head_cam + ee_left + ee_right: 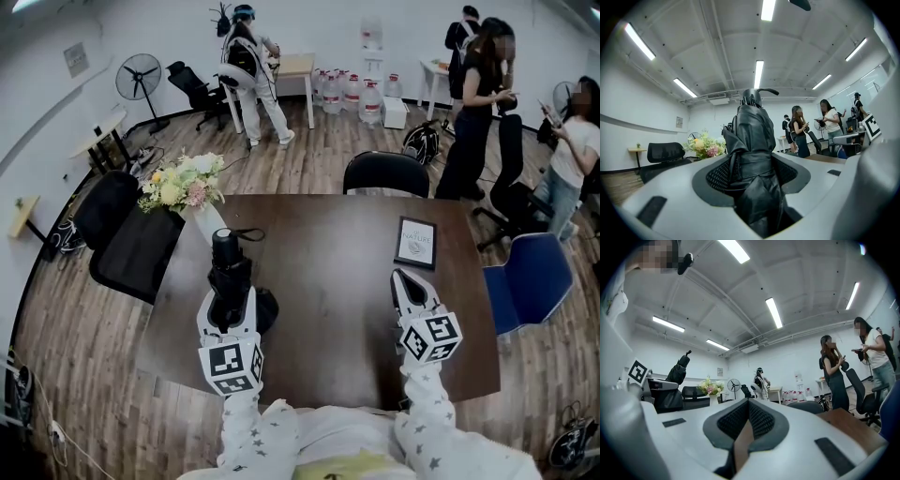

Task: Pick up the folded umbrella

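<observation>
The left gripper grips the folded black umbrella (apparently raised off the table); next, carry it steadily upward. The right gripper hangs closed, empty.

Right gripper: grey jaws together, black ribbed pads met at the tips, nothing between them; sliver of brown table in the wedge below.
Far left: left gripper with marker cube; black folded umbrella slanting up from it.
Mid-distance: bouquet, standing fan, person in headset beside a pale desk, row of water bottles, black chair back.
Right: two standing people, heads bent over things in hand.
Overhead: strip lights.
</observation>
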A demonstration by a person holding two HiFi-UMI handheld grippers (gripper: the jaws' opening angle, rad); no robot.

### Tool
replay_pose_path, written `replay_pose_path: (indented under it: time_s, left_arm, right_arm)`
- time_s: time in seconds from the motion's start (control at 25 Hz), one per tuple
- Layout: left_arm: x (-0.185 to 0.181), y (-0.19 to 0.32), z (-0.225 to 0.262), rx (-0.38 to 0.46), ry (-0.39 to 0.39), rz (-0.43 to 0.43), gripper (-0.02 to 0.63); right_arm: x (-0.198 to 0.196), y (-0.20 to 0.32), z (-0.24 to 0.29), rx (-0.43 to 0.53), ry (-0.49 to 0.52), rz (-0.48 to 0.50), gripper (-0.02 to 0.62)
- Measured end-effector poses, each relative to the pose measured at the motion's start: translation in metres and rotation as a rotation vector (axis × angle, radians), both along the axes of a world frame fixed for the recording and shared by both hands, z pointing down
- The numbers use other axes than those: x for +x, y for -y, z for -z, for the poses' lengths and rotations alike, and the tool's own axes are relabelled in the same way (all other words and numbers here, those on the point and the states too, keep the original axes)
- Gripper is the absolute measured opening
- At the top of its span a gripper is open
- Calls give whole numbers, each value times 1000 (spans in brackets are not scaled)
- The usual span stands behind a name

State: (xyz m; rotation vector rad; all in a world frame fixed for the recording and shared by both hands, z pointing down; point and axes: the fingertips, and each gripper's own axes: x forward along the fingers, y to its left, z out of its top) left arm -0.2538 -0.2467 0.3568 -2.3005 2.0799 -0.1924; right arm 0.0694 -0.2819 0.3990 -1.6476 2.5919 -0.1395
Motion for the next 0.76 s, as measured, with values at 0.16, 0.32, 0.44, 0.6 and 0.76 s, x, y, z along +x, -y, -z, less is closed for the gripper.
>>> replay_pose_path:
  time_s: [0.16, 0.32, 0.44, 0.6, 0.76]
  left_arm:
    - [0, -2, -1, -6, 8, 1, 255]
    - [1, -3, 0, -11, 14, -1, 255]
    - [1, -3, -1, -14, 16, -4, 255]
    - [-1, -2, -3, -19, 18, -5, 255]
    - [0, -2, -3, -22, 24, -5, 255]
  right_arm:
    - [1, -1, 1, 5, -2, -2, 21]
    - [1, -2, 2, 4, -4, -2, 21]
    - [0, -2, 2, 3, -6, -2, 21]
    - [-2, -1, 0, 12, -10, 6, 21]
    - [-1, -2, -1, 12, -15, 3, 21]
